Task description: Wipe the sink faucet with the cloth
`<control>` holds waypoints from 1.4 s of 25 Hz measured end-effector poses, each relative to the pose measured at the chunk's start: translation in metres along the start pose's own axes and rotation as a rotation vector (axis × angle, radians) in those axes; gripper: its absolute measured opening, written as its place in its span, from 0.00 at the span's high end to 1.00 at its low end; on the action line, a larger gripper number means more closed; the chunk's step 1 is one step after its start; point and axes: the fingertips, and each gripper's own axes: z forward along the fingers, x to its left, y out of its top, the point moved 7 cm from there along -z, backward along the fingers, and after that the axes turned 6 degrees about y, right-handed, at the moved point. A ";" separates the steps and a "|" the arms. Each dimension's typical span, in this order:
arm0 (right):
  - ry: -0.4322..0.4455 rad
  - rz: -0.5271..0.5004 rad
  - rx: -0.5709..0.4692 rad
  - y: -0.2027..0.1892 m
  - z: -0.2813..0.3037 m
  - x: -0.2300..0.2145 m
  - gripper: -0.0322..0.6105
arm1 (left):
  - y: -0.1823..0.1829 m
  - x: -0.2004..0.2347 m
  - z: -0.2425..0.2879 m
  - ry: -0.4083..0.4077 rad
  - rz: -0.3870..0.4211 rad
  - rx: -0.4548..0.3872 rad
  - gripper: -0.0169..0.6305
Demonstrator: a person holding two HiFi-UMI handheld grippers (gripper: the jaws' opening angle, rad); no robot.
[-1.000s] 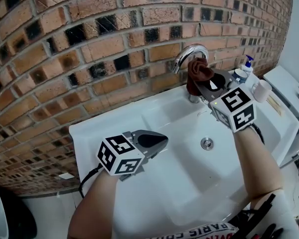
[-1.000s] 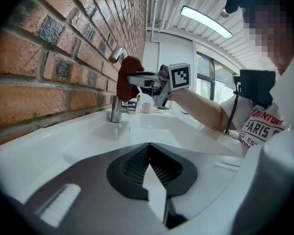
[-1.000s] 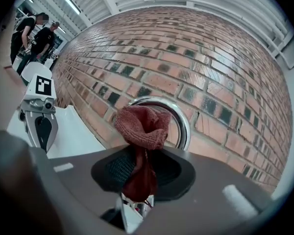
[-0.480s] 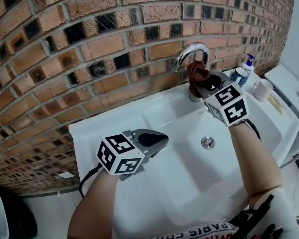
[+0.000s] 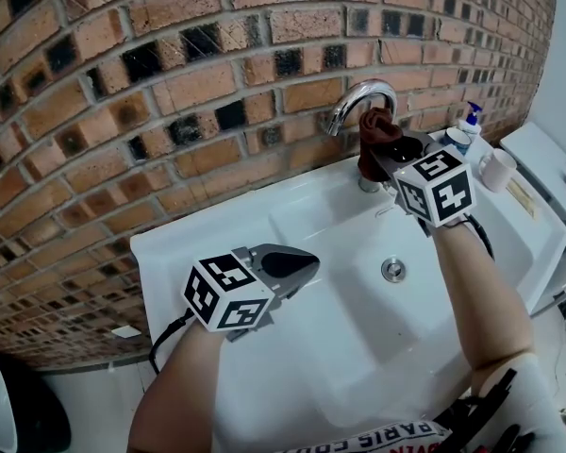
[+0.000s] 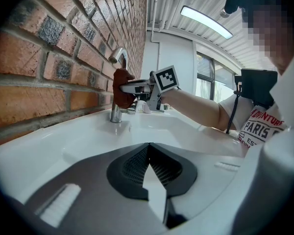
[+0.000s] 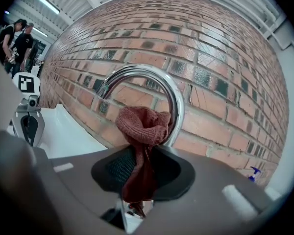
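Observation:
A chrome arched faucet [image 5: 358, 100] rises at the back of the white sink [image 5: 311, 243], against the brick wall. My right gripper [image 5: 389, 151] is shut on a reddish-brown cloth [image 5: 374, 140], and the bunched cloth [image 7: 144, 126] presses against the right side of the faucet's upright neck [image 7: 174, 106]. From the left gripper view the cloth [image 6: 121, 88] sits on the faucet [image 6: 118, 62] above its base. My left gripper [image 5: 297, 265] hovers shut and empty over the sink's left front part, well apart from the faucet.
A soap pump bottle [image 5: 468, 121], a small jar [image 5: 456, 140] and a white mug [image 5: 496, 170] stand on the sink's right ledge. The drain [image 5: 391, 271] lies in the basin below my right arm. Brick wall [image 5: 170, 83] closes the back.
My right gripper with the cloth has shifted slightly up and right along the faucet neck. The left gripper has stayed put.

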 end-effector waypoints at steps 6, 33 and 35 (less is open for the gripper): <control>-0.005 0.029 -0.008 0.008 -0.004 -0.003 0.80 | 0.000 0.000 0.000 -0.001 -0.001 0.001 0.96; 0.041 -0.169 -0.081 0.052 -0.006 0.047 0.80 | 0.000 0.000 0.000 -0.001 0.000 0.002 0.96; 0.050 -0.189 -0.067 0.051 -0.003 0.051 0.80 | 0.000 0.000 0.000 0.000 0.001 0.002 0.96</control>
